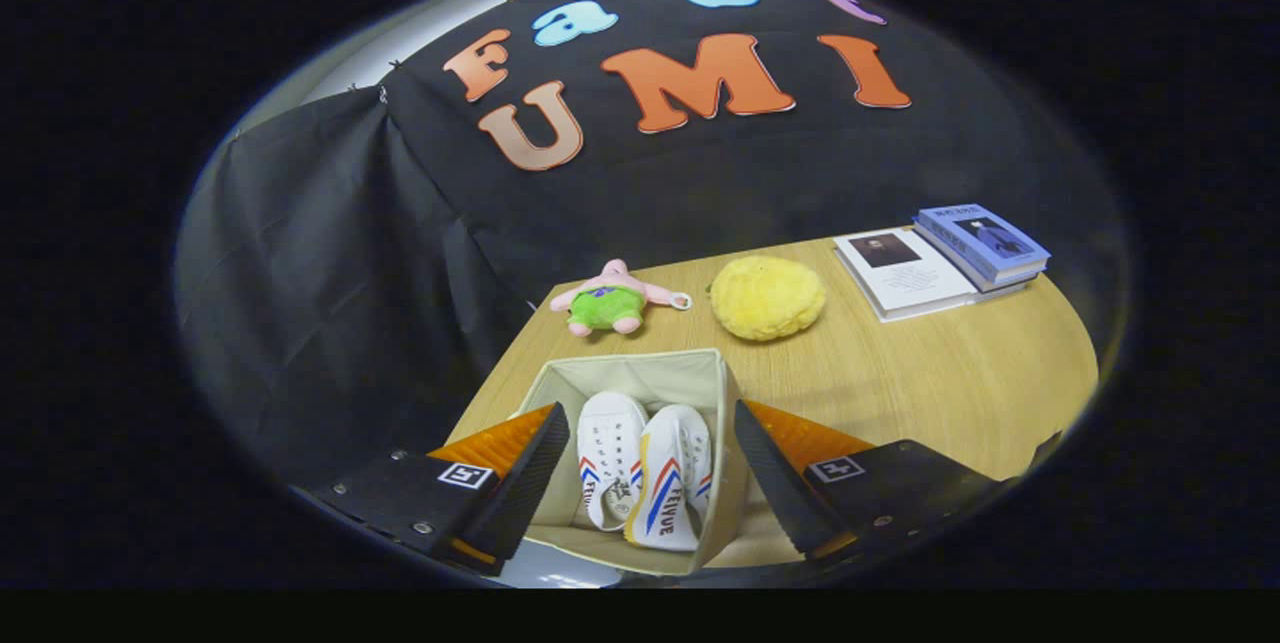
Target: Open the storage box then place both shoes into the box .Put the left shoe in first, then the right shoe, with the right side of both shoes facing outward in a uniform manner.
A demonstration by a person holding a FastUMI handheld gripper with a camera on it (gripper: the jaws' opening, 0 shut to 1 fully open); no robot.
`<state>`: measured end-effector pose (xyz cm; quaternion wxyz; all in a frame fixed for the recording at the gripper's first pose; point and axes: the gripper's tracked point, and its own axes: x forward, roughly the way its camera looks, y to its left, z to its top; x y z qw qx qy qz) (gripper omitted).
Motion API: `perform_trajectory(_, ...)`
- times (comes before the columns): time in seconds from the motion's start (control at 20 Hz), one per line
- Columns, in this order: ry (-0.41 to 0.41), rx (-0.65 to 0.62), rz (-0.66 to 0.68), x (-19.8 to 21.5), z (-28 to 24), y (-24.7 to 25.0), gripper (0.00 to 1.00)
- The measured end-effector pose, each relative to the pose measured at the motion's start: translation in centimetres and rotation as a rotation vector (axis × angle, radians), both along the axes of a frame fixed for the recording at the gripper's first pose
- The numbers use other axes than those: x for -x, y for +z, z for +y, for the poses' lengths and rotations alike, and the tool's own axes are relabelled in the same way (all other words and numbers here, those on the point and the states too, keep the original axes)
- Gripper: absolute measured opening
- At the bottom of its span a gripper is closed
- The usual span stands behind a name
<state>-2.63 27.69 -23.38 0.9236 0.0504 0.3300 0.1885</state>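
The storage box (640, 378) sits open at the desk's (930, 373) near left edge, with bare desk to its right. Both shoes, left (608, 453) and right (672, 488), lie side by side inside. The gripper (650, 468) hangs above, jaws spread wide across the box, holding nothing.

Ahead of me a light wooden desk (930, 373) meets the booth wall, a creased black cloth (330, 253) hanging behind its far edge and wrapping round its left side. Above the cloth's upper left corner, a pale grey wall strip (440, 18) is visible. Lighting is even, with no hard shadows on the desk surface.
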Motion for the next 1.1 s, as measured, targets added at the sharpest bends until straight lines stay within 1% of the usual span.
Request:
perform_trajectory(0.35,-0.041,0.028,-0.130,-3.8,-4.6,4.9,0.98)
perform_trajectory(0.55,-0.089,0.052,-0.233,-6.0,-8.2,8.4,0.98)
perform_trajectory(0.75,-0.142,0.100,-0.319,-7.5,-12.2,10.9,0.98)
perform_trajectory(0.9,-0.187,0.141,-0.361,-7.8,-15.2,12.6,0.98)
perform_trajectory(1.1,-0.226,0.168,-0.422,-8.6,-18.1,14.3,0.98)
